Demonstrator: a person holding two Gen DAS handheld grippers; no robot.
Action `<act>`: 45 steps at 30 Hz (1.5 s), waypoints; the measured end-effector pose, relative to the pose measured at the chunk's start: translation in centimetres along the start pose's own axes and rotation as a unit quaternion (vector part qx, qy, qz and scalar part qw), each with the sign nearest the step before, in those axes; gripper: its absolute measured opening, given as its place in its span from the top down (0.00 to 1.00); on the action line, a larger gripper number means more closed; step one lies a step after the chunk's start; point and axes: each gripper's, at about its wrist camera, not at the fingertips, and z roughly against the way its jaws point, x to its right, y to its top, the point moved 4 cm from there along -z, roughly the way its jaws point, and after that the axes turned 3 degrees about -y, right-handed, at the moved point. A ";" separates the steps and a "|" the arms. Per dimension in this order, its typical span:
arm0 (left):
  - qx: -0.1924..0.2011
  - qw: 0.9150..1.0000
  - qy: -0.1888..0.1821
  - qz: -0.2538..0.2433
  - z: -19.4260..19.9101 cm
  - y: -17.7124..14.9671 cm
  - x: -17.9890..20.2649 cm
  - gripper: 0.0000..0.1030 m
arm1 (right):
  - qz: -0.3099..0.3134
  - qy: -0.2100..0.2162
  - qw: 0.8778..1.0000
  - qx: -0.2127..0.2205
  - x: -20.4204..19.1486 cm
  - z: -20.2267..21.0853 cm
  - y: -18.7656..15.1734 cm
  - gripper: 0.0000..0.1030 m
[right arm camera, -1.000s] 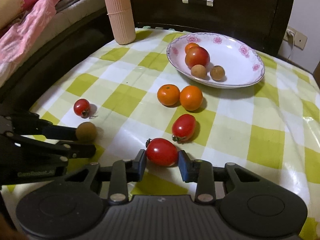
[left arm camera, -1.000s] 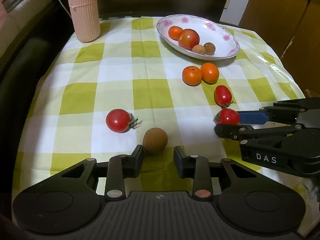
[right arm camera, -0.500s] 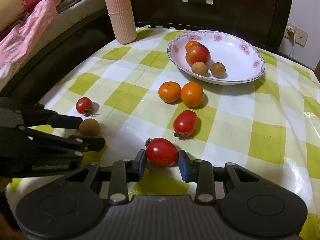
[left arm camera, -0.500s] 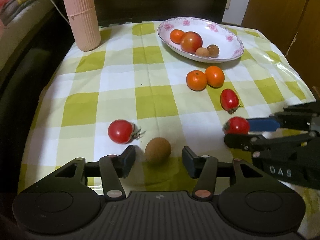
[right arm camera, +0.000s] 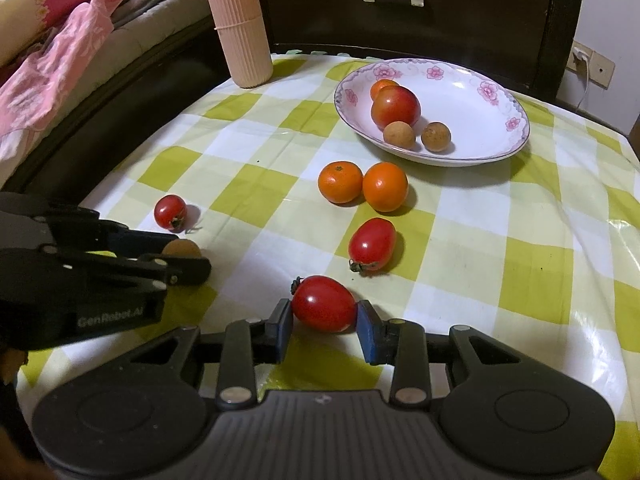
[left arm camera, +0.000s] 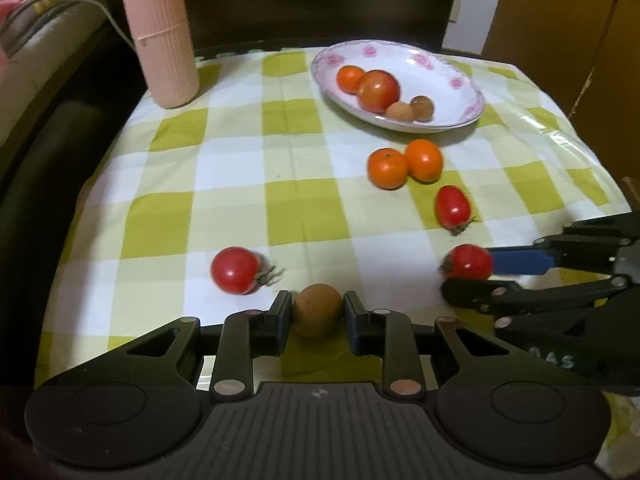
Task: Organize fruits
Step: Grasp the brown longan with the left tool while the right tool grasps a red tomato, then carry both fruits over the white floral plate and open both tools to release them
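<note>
On the green-and-white checked tablecloth (right arm camera: 256,152), at its near edge, the two grippers sit side by side, each with a fruit between its fingers. At the near left, the left gripper (left arm camera: 317,316) is closing its jaws on a small brown fruit (left arm camera: 318,314) — the pads touch both its sides, and it rests on the cloth. To its right, the right gripper (right arm camera: 323,322) has its blue pads pressed against a red tomato (right arm camera: 323,303), which also lies on the cloth, its stem end pointing left. Just left of the brown fruit and beyond it lies a round cherry tomato (left arm camera: 236,270), apart from the gripper. Farther in, beyond the right gripper, an oval tomato (right arm camera: 372,244) lies alone, and past it two small oranges (right arm camera: 362,184) touch each other. At the far right stands a white dish with pink flowers on its rim (right arm camera: 496,96) — inside it are an orange, a large red tomato and two small brown fruits, bunched at its left side. A ribbed pink cylinder (right arm camera: 238,20) stands upright at the far left corner of the cloth, before a dark drawer unit (right arm camera: 420,12). Off to the left, pink bedding (right arm camera: 52,52) lies rumpled on a bed.
</note>
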 end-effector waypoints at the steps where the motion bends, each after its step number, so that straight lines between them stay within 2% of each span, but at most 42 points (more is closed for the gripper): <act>1: 0.001 1.000 -0.001 -0.003 0.1 0.1 0.2 0.66 | -0.001 0.002 1.000 -0.001 0.1 0.0 0.0 0.60; 4: 0.004 1.000 -0.011 -0.003 0.3 0.4 0.7 0.66 | -0.007 0.005 1.000 0.001 0.1 0.3 0.1 0.61; 20: -0.001 1.000 -0.010 -0.014 -0.4 1.6 2.5 0.66 | -0.039 -0.009 0.999 0.009 1.7 1.3 0.5 0.61; 35: 0.046 0.999 -0.020 -0.008 0.4 7.0 4.0 0.68 | -0.095 -0.033 0.994 0.051 5.1 3.0 4.4 0.61; 45: 0.061 0.998 -0.015 0.007 -1.9 10.8 3.4 0.68 | -0.125 -0.045 0.989 0.067 7.5 1.2 7.9 0.60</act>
